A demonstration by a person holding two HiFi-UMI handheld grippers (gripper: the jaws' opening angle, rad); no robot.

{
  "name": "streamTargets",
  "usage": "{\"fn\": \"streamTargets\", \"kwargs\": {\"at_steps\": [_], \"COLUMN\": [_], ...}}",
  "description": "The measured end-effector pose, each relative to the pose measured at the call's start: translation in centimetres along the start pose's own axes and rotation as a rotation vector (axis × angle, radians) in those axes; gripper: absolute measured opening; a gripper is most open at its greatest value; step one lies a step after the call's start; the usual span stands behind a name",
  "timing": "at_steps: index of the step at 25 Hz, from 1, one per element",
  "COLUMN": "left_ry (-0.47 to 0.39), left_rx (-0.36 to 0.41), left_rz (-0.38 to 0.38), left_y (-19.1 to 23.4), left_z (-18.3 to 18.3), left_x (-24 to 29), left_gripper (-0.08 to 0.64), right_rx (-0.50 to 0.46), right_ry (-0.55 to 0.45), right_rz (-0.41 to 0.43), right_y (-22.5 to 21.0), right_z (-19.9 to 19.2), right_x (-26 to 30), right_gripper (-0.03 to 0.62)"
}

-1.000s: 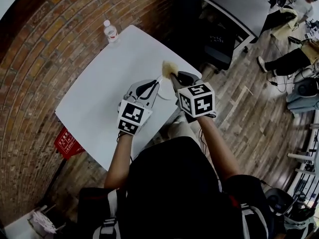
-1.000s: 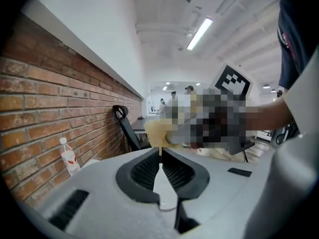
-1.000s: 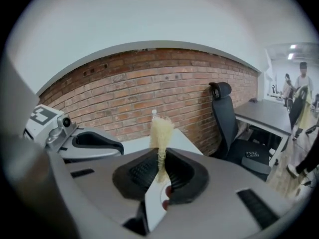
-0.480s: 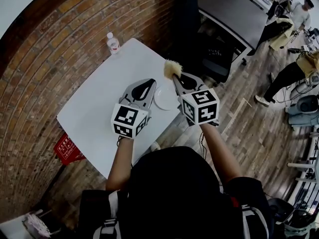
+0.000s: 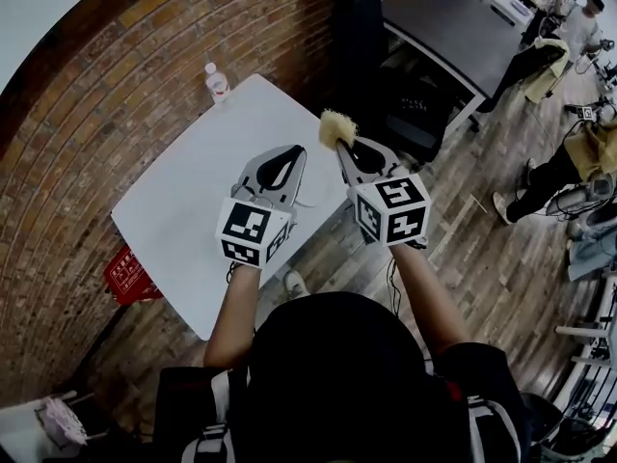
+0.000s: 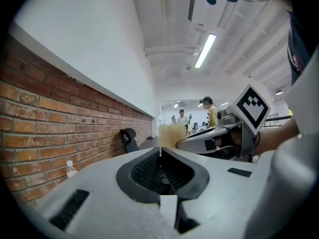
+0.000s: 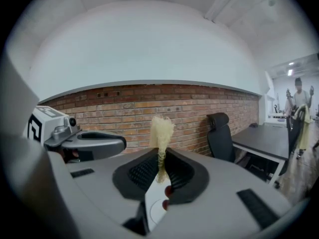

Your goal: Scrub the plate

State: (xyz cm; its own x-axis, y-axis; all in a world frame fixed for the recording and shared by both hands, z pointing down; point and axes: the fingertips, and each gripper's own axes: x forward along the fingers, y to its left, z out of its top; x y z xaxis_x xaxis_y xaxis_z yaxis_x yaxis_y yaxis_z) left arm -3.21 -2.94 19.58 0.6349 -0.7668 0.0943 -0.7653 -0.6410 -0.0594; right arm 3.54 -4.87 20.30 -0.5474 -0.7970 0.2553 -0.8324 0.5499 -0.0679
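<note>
- Straw-coloured scrubber (image 5: 335,126) stands upright in the right gripper (image 5: 340,149), whose jaws are closed tight on its bound lower end, with the fibres fanning out past the tips.
- White plate (image 6: 160,152) shows only as a thin sliver, edge-on, pinched by its rim between the all-but-closed jaws of the left gripper (image 5: 292,152). It appears to be held clear of the table (image 5: 183,201), just left of the scrubber and not touching it.
- Both grippers hang side by side over the table's near right edge, jaws pointing to the far side.
- The step in hand, by the look of it, is bringing the fibres onto the plate. Doing that well likely means turning the plate so its flat face, not its rim, meets the scrubber.
- With only a rim grip, light pressure and short strokes close to the left jaws seem wise. A hard push far from them could pivot the plate or work it loose.
- Working over the table, not over the floor past its edge, would limit the harm of a drop.
</note>
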Motion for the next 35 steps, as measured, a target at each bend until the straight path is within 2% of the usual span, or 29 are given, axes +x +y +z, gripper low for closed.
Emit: {"fn": "streamTargets", "kwargs": {"at_steps": [11, 18, 29, 35], "left_ry": [-0.014, -0.010, -0.052, -0.059], "left_rx": [0.013, 0.025, 0.051, 0.060], "left_rz": [0.084, 0.108, 0.145, 0.148], "left_y": [-4.7, -8.0, -10.8, -11.3], "left_z": [1.0, 0.8, 1.5, 1.7], "left_x": [-2.7, -4.6, -8.1, -8.8], "left_gripper": [0.029, 0.029, 0.029, 0.030], "right_rx": [0.011, 0.010, -0.041, -0.034], "right_ry": [-0.046, -0.063, -0.099, -0.118], "right_rz": [0.044, 0.059, 0.088, 0.084], "right_y": [1.0, 1.6, 4.1, 4.6], "right_z": [-1.0, -1.8, -2.7, -2.6], "right_x": [-6.1, -9.4, -12.8, -13.6], "right_gripper": [0.041, 0.041, 0.041, 0.041]}}
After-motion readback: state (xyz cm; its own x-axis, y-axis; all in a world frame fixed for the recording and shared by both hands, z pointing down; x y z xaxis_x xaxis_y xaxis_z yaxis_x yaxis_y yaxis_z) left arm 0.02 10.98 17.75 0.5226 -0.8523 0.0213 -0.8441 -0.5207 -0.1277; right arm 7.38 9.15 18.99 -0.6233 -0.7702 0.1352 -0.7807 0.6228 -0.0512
